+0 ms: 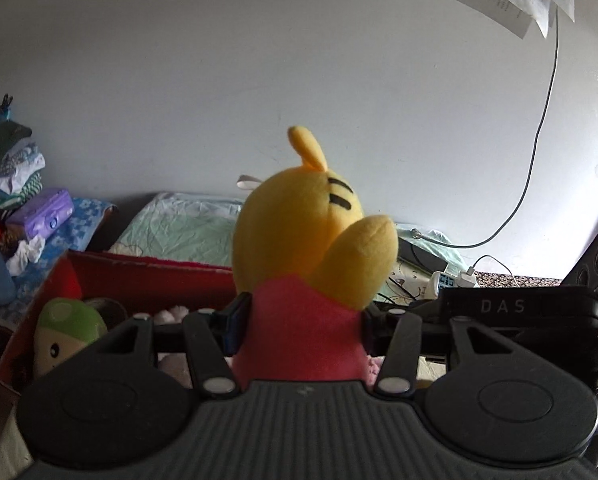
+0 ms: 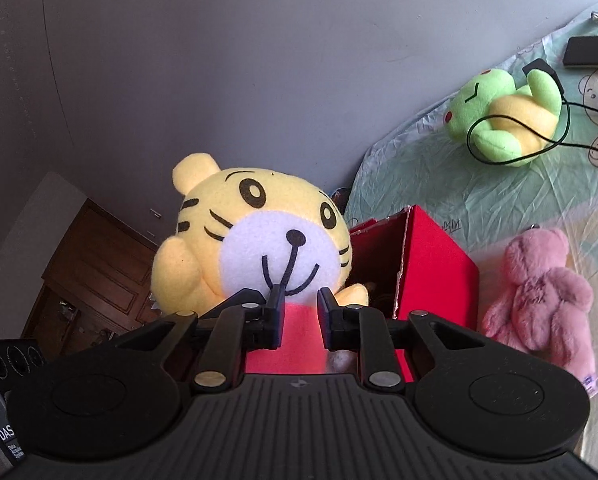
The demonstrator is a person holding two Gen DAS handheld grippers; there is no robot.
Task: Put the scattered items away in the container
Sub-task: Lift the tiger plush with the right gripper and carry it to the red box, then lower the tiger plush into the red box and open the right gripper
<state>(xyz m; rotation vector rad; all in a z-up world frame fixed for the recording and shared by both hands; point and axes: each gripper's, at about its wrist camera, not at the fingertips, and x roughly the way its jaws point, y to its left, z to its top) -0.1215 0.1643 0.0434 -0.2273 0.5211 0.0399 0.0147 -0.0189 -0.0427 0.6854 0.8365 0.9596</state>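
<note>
Yellow tiger plush (image 2: 255,236) grasped at its red body by left hand-held gripper (image 1: 299,322) and right hand-held gripper (image 2: 301,320), above red box (image 2: 431,264), pink bear (image 2: 539,300) on bed (image 2: 439,184).

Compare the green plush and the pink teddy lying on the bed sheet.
The green plush is bright green with a yellow belly; the pink teddy is dusty pink all over. A black cable loops across the green plush, none crosses the pink teddy. The pink teddy lies beside the red box, the green plush farther off. Both lie loose on the sheet.
</note>
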